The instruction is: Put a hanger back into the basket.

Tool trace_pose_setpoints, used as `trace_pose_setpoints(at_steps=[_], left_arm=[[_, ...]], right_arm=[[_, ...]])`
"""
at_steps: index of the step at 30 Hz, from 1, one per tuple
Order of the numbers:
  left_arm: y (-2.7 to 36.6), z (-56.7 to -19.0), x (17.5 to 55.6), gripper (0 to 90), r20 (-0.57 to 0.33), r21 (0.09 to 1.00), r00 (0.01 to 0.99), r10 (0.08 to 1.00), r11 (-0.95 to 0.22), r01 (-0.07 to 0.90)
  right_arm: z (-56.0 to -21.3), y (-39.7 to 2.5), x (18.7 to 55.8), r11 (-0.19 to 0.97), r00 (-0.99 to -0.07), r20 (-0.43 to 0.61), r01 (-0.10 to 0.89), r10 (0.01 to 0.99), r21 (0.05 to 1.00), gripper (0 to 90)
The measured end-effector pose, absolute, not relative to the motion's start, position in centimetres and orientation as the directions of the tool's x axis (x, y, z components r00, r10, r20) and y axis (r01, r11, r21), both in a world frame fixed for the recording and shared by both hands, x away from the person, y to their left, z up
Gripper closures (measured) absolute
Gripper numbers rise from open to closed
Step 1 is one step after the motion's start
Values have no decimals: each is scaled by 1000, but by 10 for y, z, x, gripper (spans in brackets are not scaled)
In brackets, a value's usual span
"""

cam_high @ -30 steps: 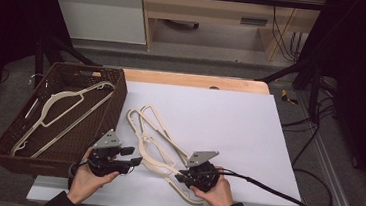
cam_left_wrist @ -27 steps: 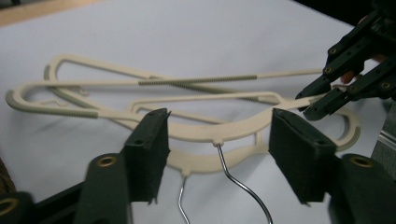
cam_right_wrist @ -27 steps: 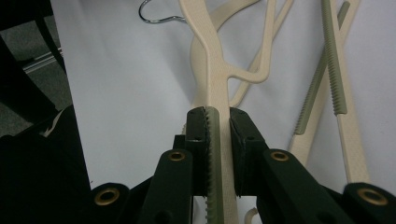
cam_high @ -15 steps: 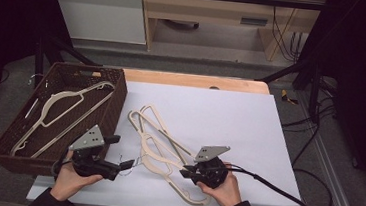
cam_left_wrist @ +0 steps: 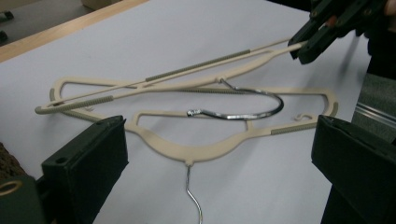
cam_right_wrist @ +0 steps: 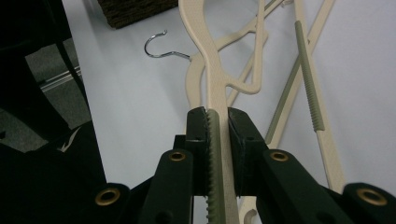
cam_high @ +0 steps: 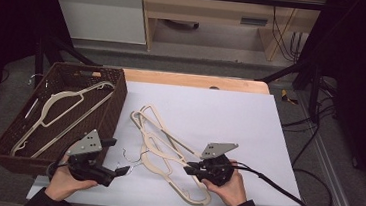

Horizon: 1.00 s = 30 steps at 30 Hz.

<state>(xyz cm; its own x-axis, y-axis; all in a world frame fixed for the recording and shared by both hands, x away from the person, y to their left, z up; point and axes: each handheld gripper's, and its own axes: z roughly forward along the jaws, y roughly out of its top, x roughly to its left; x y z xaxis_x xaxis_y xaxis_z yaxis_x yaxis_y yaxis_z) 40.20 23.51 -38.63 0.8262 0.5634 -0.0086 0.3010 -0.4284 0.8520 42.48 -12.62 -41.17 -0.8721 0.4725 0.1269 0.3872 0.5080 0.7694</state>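
Observation:
Several cream plastic hangers (cam_high: 160,138) with metal hooks lie tangled on the white table (cam_high: 230,117). My right gripper (cam_high: 189,168) is shut on the ribbed bar of one hanger (cam_right_wrist: 212,65), its jaws pressed on both sides of the bar (cam_right_wrist: 217,116). The left gripper view shows that gripper (cam_left_wrist: 322,28) clamping the bar's far end. My left gripper (cam_high: 118,156) stands open near the front edge, left of the pile, with nothing between its fingers (cam_left_wrist: 219,123). A chrome hook (cam_left_wrist: 252,109) and a hanger body (cam_left_wrist: 196,149) lie just ahead of its jaws.
A dark wicker basket (cam_high: 115,109) stands at the table's left with one cream hanger (cam_high: 62,107) inside. A black cable (cam_high: 284,189) trails right from the right gripper. Bare white tabletop lies to the right and behind the pile.
My left gripper has drawn back to the left, away from the hanger pile, and stands open. The right gripper has shifted slightly right, still clamped on the hanger.

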Motion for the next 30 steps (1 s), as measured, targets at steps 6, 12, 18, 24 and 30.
trace_pose_setpoints(at_steps=[6,12,18,24,30], left_arm=[[222,-400,404,42,4,831,832,555,-464,306],[211,-411,411,54,35,824,830,557,-486,291],[203,-412,423,75,70,825,823,564,-496,270],[192,-413,424,147,92,843,815,573,-481,243],[187,-416,418,343,28,880,817,576,-402,253]], right_arm=[[-407,-130,424,495,-873,127,380,471,781,797],[-404,-133,423,488,-873,136,384,468,784,797],[-402,-135,422,486,-874,138,383,467,785,798],[-401,-137,421,482,-874,141,383,464,788,798],[-400,-138,421,475,-872,142,384,468,792,798]])
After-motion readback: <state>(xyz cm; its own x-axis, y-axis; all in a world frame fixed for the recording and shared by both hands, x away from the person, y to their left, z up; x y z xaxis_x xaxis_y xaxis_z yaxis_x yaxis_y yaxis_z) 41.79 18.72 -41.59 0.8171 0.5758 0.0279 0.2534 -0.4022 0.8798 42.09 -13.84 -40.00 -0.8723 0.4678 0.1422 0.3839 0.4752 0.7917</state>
